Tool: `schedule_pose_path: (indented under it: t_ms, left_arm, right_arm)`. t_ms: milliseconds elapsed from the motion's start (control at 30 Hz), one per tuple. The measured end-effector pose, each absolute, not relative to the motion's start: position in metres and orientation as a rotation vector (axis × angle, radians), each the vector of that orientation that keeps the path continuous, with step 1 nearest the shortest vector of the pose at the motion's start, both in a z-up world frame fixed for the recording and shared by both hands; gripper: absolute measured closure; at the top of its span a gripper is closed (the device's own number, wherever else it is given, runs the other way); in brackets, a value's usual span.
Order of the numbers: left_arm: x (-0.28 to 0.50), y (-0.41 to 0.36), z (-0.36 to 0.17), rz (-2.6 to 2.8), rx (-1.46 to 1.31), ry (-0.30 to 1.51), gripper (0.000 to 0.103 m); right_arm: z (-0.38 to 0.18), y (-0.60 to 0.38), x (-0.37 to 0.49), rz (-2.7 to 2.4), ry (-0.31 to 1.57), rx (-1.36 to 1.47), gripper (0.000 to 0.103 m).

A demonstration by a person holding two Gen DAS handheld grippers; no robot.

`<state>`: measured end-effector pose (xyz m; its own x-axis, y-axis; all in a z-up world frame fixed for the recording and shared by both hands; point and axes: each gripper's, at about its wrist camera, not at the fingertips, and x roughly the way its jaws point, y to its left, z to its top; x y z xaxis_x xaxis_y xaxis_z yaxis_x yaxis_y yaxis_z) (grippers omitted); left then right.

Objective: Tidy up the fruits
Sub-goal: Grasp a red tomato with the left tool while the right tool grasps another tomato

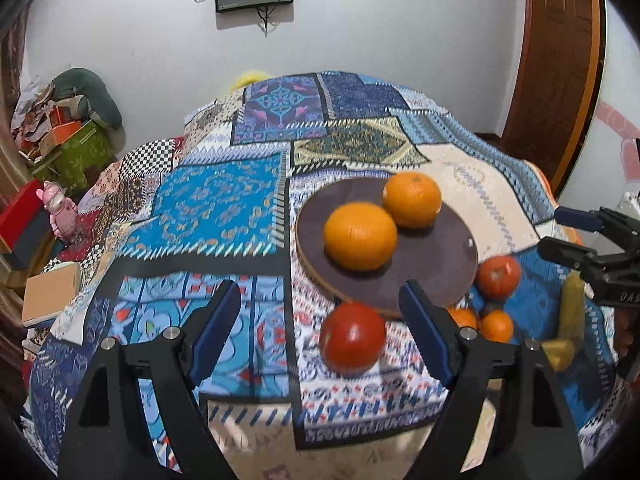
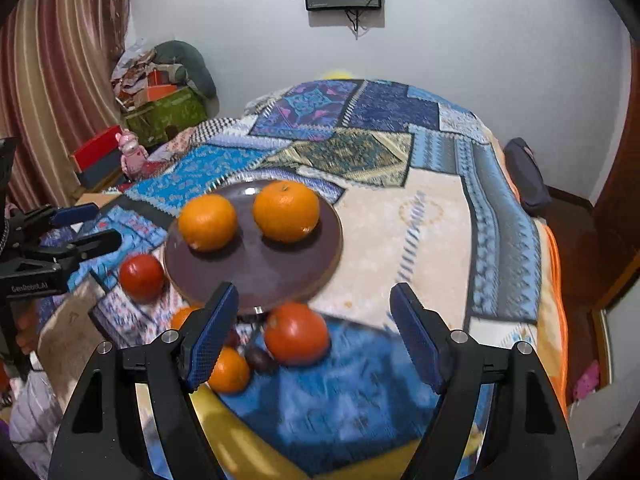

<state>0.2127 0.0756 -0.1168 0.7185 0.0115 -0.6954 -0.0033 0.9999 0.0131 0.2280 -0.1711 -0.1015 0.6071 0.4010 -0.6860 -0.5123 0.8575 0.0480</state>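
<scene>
Two oranges [image 1: 360, 236] sit on the brown plate [image 1: 432, 272]; two tomatoes [image 1: 352, 338] lie on the patchwork quilt [image 1: 216, 200] at its near edge. Both the left gripper [image 1: 320, 328] and the right gripper [image 2: 314, 334] hover empty, fingers spread. Each should straddle its tomato squarely and close gently, judging by the soft skin.

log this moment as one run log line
plate: two oranges on it | left claw: open, red fruit between fingers, ungrasped | right claw: open, empty | other fruit still on blanket
</scene>
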Motion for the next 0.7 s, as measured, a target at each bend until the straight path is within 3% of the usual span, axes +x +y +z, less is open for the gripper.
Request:
schedule_pose_path:
  t_ms: [400, 700]
  left_arm:
    - [0.206, 0.076, -0.151, -0.012, -0.016, 0.842, 0.022]
    - [0.219, 0.073, -0.158, -0.045, -0.027, 0.873, 0.030]
  right_arm:
    - [-0.133, -0.173, 0.229, 0.549, 0.842, -0.130, 0.028]
    - [-0.147, -0.161, 0.232, 0.580, 0.875, -0.139, 0.037]
